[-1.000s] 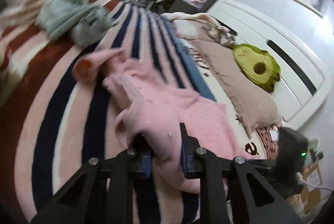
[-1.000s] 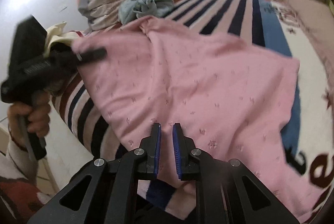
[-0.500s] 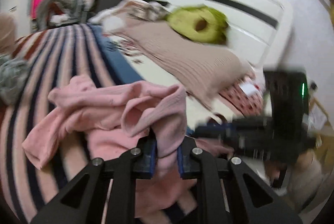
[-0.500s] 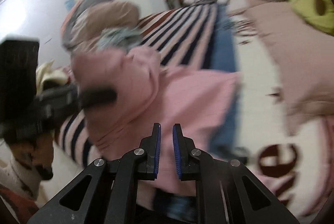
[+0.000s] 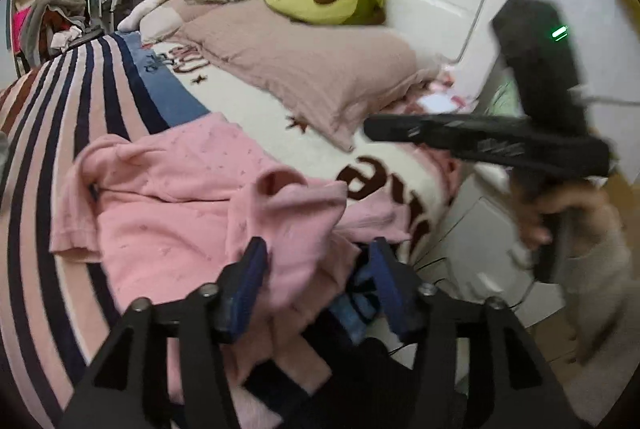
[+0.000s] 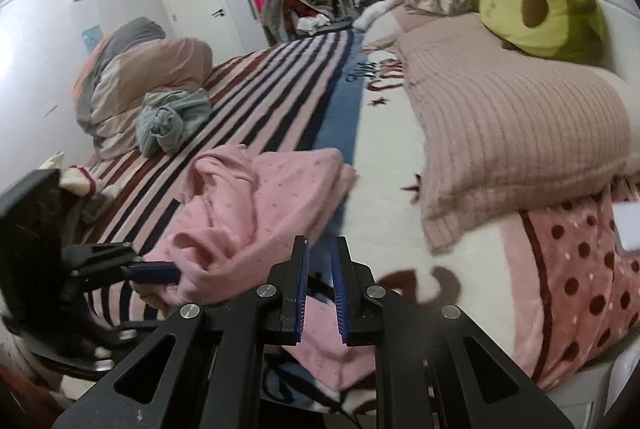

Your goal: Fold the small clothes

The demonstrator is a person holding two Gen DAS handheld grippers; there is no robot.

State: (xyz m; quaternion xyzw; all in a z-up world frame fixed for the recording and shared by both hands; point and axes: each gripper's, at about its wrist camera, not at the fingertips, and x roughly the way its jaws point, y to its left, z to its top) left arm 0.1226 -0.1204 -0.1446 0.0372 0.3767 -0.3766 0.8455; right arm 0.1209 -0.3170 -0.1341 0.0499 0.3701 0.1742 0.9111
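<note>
Fingers point(image 5: 256, 261) of the left gripper point(image 5: 316, 269) are opening around the pink garment point(image 5: 180, 213).

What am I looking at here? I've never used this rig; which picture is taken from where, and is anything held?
No robot arm here: a person holds a two-finger gripper in each hand, each with a fisheye camera looking along its fingers.

The left wrist view shows the left gripper at the bottom. Its jaws are opening, with a fold of the pink garment lying loose between them. The black tool at right is the right gripper, held by the person's hand.

The right wrist view shows the right gripper with jaws nearly together; whether it pinches cloth I cannot tell.

The surface is a bed with a striped blanket. On it lie the bunched pink garment, a crumpled grey-green cloth, a beige pillow and an avocado plush.
</note>
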